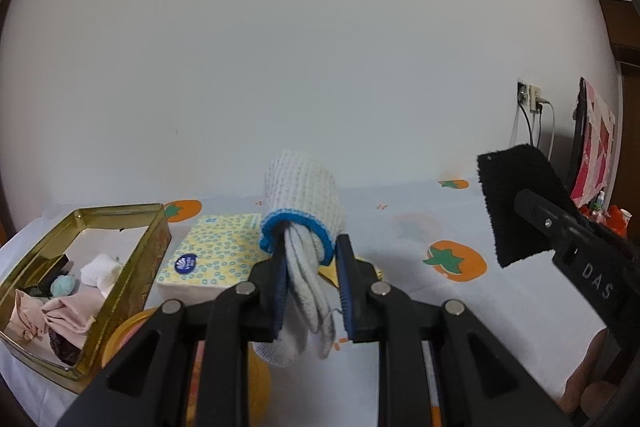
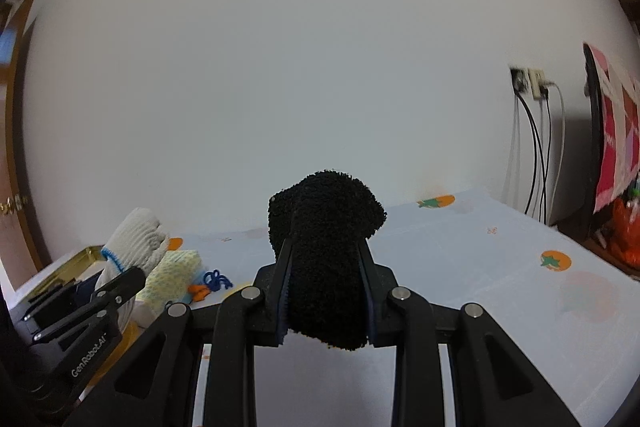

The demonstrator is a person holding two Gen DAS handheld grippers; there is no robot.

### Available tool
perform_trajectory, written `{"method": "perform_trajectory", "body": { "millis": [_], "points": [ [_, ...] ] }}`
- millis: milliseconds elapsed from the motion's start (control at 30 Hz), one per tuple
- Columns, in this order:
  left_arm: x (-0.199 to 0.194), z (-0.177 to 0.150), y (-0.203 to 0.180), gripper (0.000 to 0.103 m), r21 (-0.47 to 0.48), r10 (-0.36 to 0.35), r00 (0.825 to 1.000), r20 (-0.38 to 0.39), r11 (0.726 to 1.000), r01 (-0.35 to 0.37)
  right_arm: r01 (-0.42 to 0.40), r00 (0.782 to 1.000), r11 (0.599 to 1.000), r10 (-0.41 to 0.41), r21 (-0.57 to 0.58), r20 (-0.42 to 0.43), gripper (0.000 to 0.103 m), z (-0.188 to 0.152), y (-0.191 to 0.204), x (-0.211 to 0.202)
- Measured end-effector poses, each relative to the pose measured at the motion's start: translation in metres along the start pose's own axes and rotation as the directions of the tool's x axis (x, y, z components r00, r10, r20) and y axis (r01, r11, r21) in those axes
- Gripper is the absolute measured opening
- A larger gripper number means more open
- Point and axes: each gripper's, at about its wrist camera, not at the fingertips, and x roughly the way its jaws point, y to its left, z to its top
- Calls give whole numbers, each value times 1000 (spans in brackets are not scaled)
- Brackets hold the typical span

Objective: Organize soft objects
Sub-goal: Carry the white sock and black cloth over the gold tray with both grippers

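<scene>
Left gripper (image 1: 312,279): fingers clamped on a grey knit glove (image 1: 302,223) with a blue cuff, held above the counter (image 1: 500,307), just right of the gold tin (image 1: 132,259). Right gripper (image 2: 326,291): fingers closed on a black fuzzy cloth (image 2: 326,247), further right of the tin. Both pieces are in carriage; the next move probably calls for lowering each into the tin among the cloths already there. A tissue pack (image 1: 212,251) lies beside the tin. Beyond, persimmon-print covering, then a plain white wall (image 1: 320,47).

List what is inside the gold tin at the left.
In the gold tin lie a pinkish-beige cloth, a white soft bundle, a pale blue fuzzy ball and dark pieces. The near wall hides the bottom corner.
</scene>
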Motion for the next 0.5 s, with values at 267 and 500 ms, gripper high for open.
{"method": "perform_trajectory", "body": {
  "millis": [267,500],
  "points": [
    [-7,-2,24,20,-12,7,1000,6,1000,-7,-64,998,998,64,-19,-30,30,-7,39,-2],
    [-11,-3,49,20,-15,27,1000,14,1000,-27,-106,993,994,104,-27,-51,30,-12,66,1]
  ]
}}
